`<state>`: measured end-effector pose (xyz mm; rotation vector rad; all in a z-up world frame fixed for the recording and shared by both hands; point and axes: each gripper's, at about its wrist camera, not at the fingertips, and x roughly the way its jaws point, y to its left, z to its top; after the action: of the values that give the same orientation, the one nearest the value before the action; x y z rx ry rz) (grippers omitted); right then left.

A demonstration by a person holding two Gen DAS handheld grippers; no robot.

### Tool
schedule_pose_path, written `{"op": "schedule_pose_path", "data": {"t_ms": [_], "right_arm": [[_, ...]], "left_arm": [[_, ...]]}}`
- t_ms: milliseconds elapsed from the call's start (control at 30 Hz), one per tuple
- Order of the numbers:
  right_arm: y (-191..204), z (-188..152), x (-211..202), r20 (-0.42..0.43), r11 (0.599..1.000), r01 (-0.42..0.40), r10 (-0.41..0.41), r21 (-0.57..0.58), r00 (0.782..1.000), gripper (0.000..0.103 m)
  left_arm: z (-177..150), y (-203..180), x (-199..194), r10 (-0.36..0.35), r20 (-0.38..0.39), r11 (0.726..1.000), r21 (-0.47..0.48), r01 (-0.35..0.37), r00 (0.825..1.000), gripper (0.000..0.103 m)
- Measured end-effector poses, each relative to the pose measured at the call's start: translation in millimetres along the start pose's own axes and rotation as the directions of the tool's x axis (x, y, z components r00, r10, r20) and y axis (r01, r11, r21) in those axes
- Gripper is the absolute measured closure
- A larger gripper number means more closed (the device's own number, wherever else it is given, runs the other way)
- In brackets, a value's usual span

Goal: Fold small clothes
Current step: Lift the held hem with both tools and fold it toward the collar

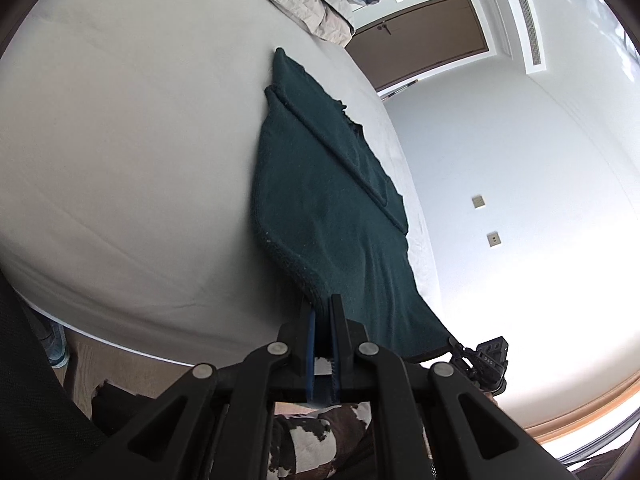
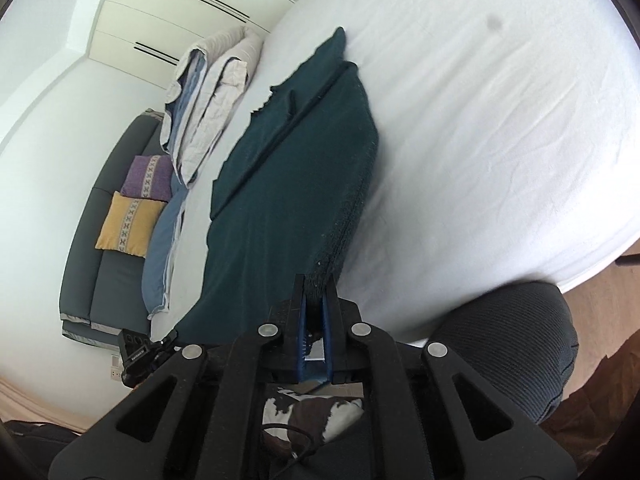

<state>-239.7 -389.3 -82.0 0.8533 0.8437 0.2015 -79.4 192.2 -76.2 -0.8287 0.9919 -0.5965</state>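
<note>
A dark green garment (image 1: 320, 200) lay stretched along a white bed (image 1: 120, 160), near the mattress edge, its near hem lifted off the sheet by two grippers. The left gripper (image 1: 325, 312) was clenched on one near corner of the hem, the knit edge pinched between its black fingers (image 1: 338, 320) with blue pads. The right gripper (image 2: 316, 292) was likewise clamped on the other near corner, ribbed hem caught between its fingers (image 2: 298, 300); each gripper also showed small at the cloth's edge in the other's view. A folded layer ran lengthwise over the garment's far half, forming a straight ridge, and the far end tapered to a point on the sheet. Beyond it, folded beige and blue bedding (image 2: 208, 92) sat at the head of the bed. Beside the bed stood a grey sofa (image 2: 104, 208) carrying a yellow cushion (image 2: 128, 224) and a purple cushion (image 2: 147, 176), with pale wardrobe doors (image 2: 180, 8) behind. The left view took in a brown door (image 1: 420, 36), a white wall (image 1: 520, 200) with two small plates, and wood flooring below the mattress. A dark ribbed chair back (image 2: 508, 336) stood near the right gripper.
</note>
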Motion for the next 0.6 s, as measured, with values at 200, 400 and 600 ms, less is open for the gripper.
{"op": "schedule_pose_path", "data": {"t_ms": [200, 400, 600], "right_arm": [[37.9, 30.8, -0.3, 0.095, 0.997, -0.065, 0.068, -0.030, 0.993, 0.097], [74.3, 74.2, 4.2, 0.180, 0.993, -0.098, 0.108, -0.068, 0.978, 0.097], [96.7, 126.0, 13.6, 0.255, 0.992, -0.088, 0.108, -0.089, 0.961, 0.097]], "left_arm": [[27.2, -19.3, -10.1, -0.072, 0.074, 0.997, 0.013, 0.071, 0.995, 0.096], [58.5, -40.6, -8.4, -0.109, 0.119, 0.993, 0.053, 0.103, 0.987, 0.096], [94.9, -54.5, -7.6, -0.122, 0.179, 0.991, 0.078, 0.109, 0.976, 0.096]]}}
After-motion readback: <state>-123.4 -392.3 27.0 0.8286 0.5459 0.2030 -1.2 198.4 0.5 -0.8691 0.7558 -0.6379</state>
